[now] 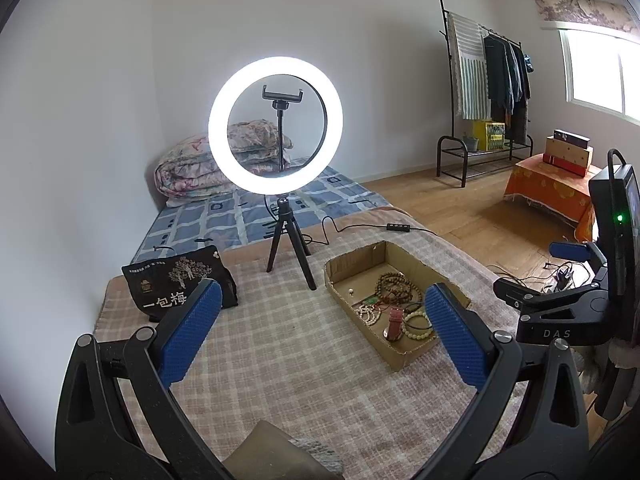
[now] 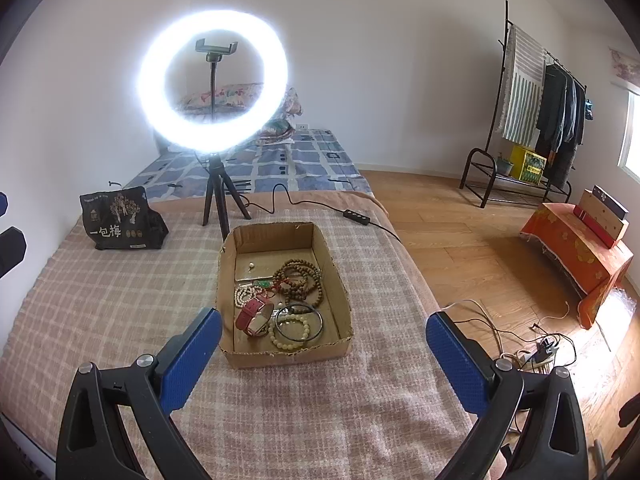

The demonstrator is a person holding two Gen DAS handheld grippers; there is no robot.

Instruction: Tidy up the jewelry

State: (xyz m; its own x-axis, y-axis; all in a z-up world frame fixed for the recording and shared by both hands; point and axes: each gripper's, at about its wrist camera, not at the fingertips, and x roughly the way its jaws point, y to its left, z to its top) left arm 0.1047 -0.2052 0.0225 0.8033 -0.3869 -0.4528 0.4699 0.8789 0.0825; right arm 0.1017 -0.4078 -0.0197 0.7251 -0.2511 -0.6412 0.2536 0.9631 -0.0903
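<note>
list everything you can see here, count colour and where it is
cardboard box: 1, brown, open, on the checked blanket
checked blanket: 1, pink-beige, covering the surface under the box
wooden bead strands: a tangle, count unclear, brown, middle of box
white bead strand: 1, left side of box
watch: 1, red strap, near end of box
pale bead bracelet: 1, cream, near end of box
bangle: 1, dark, overlapping the pale bracelet
ring light: 1, white, lit, on black tripod behind box
snack bag: 1, black, far left of blanket
clothes rack: 1, black, by far wall
left claw: blue pads, open
right claw: blue pads, open
</note>
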